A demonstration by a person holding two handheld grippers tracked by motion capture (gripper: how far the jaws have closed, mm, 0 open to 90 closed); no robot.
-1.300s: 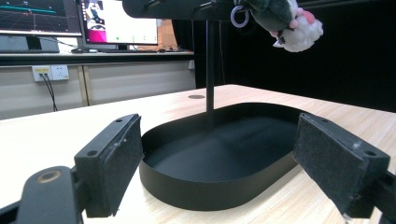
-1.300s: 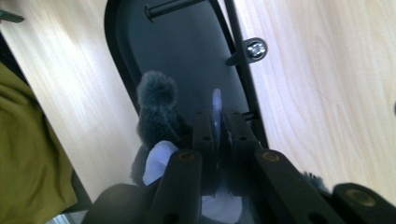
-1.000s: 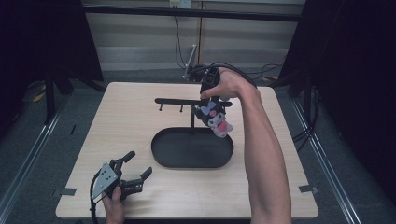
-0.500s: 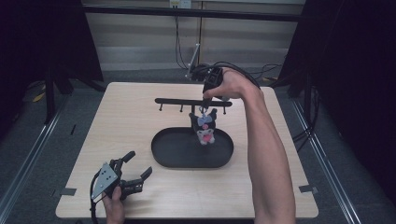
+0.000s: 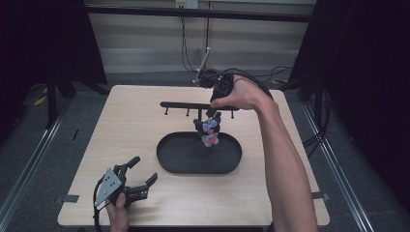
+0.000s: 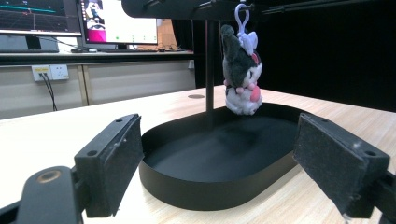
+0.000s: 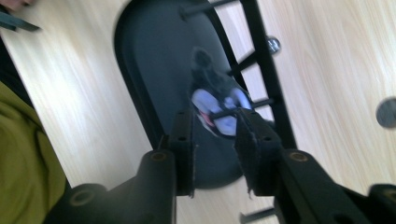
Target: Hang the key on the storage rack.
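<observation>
Nearest, at the table's (image 5: 121, 111) near left corner, the left gripper (image 5: 139, 180) rests in a hand (image 5: 117, 217) with its jaws spread wide and nothing between them; in the left gripper view its two padded jaws stand far apart, framing the tray (image 6: 205, 186) just beyond

The tray (image 5: 174, 164) is a black oval with a low wall, lying at the middle of the table, a little right of centre. From behind it a thin post rises to a black rack (image 5: 179, 104) with a row of short pegs running left to right above the tray's far edge

The plush (image 5: 209, 131), a small dark and white toy with a pink patch on its front, hangs from one of the rack's right-hand pegs by a pale loop (image 6: 242, 14), dangling over the far part of the tray without touching the floor of it. In the left gripper view the toy (image 6: 240, 74) hangs upright, clear of the tray's wall

Farthest, the right gripper (image 5: 212, 110) is held from above by a hand (image 5: 239, 94), pointing down just over the plush's loop. Its jaws have just been opening and stand a narrow way apart; in the blurred right gripper view the pads (image 7: 184, 140) show a gap with the toy (image 7: 219, 107) and its peg beyond them, not pinched. The forearm runs back along the table's right side
</observation>
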